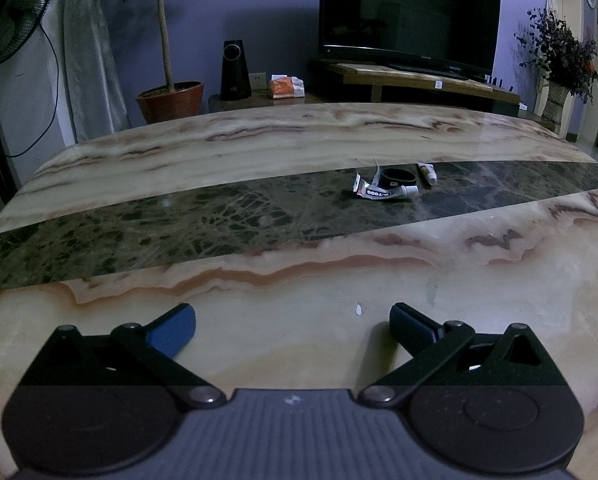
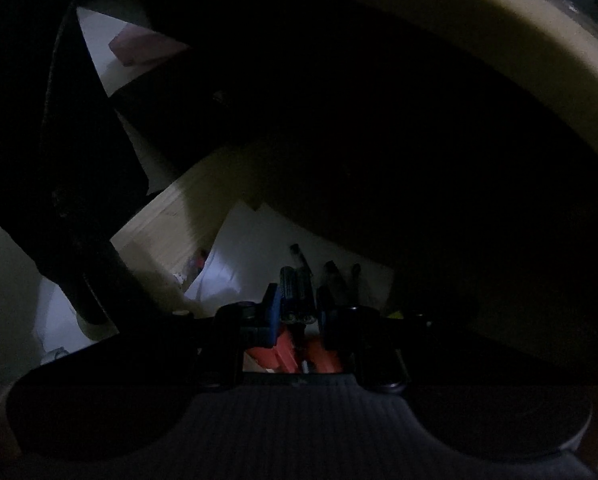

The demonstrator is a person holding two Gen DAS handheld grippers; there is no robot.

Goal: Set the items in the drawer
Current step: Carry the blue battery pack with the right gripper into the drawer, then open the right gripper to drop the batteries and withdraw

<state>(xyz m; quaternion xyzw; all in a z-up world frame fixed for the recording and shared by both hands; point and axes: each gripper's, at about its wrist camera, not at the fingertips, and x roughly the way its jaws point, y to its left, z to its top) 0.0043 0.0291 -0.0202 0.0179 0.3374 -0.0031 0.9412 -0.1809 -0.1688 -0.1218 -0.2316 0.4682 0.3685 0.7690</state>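
Your left gripper (image 1: pixel 293 326) hangs released at the frame's bottom over the marble table (image 1: pixel 259 152). Your right gripper (image 2: pixel 297 310), lower centre, grasps a pack of batteries (image 2: pixel 297 294) over the dim drawer (image 2: pixel 171 216).

The counter (image 1: pixel 299 132) is polished stone: cream veined marble with a dark green marble band, its surface glossy and smooth. The left gripper (image 1: pixel 293 326) has matt black plastic links, bright metal rivets, and fingers (image 1: pixel 175 330) faced with matt blue pads; its body is ribbed grey plastic. The glue tube (image 1: pixel 383 192) is crumpled soft metal with a white plastic cap. In the right wrist view, the batteries (image 2: pixel 297 294) show glossy wrappers over white paper (image 2: pixel 259 240).
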